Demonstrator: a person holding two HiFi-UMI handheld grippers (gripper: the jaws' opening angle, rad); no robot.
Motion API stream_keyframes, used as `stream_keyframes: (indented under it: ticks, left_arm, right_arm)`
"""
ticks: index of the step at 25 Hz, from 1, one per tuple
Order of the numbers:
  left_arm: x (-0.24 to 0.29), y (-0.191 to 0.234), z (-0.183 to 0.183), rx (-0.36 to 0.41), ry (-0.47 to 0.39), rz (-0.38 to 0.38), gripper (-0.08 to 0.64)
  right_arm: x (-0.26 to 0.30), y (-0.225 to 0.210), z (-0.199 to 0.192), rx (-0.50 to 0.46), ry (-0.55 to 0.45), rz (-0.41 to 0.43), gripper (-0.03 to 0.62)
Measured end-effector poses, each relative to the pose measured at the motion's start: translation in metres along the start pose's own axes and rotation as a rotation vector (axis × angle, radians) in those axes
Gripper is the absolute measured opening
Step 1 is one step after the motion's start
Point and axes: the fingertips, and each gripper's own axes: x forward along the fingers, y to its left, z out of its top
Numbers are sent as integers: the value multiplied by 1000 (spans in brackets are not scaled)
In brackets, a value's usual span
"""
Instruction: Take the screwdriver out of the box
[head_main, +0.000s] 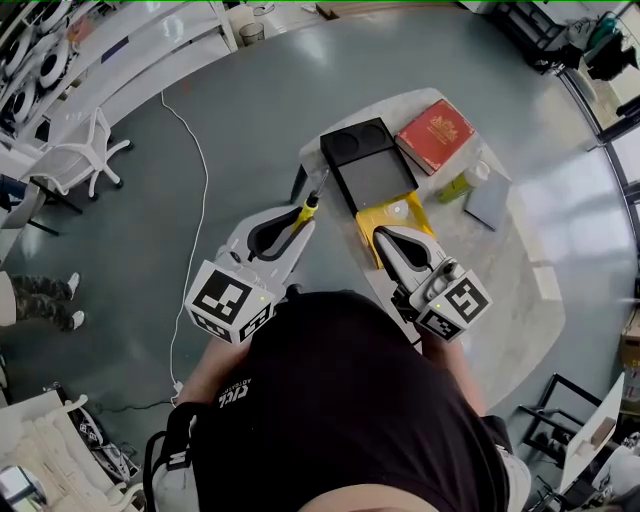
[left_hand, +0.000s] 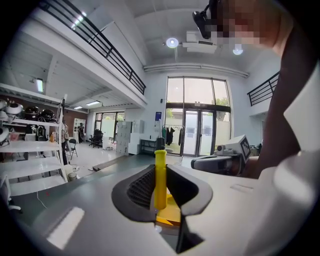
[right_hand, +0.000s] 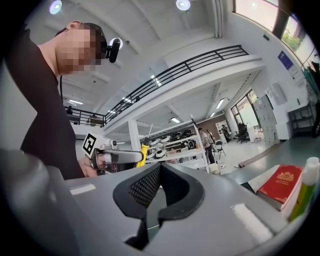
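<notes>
The screwdriver (head_main: 311, 203) has a yellow handle and a thin metal shaft that points away from me. My left gripper (head_main: 305, 215) is shut on the handle and holds it in the air, left of the table. In the left gripper view the handle (left_hand: 160, 185) stands upright between the pads, with the left gripper (left_hand: 160, 167) closed round it. The open yellow box (head_main: 398, 214) lies on the table under my right gripper (head_main: 381, 236), whose jaws meet at the tips with nothing between them. The right gripper (right_hand: 159, 167) points level towards the room.
A black tray (head_main: 365, 160) lies beyond the yellow box on the pale table (head_main: 520, 290). A red book (head_main: 437, 135), a yellow-green bottle (head_main: 462, 183) and a grey pad (head_main: 490, 200) sit at the table's far right. White shelving (head_main: 60, 60) lines the left wall.
</notes>
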Motion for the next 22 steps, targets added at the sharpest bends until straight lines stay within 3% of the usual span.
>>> stream_keyframes:
  ticks: [22]
  left_arm:
    - [-16,29,5,-20,-34,7,67]
  right_arm:
    - [28,8,1,2,7,-14,12]
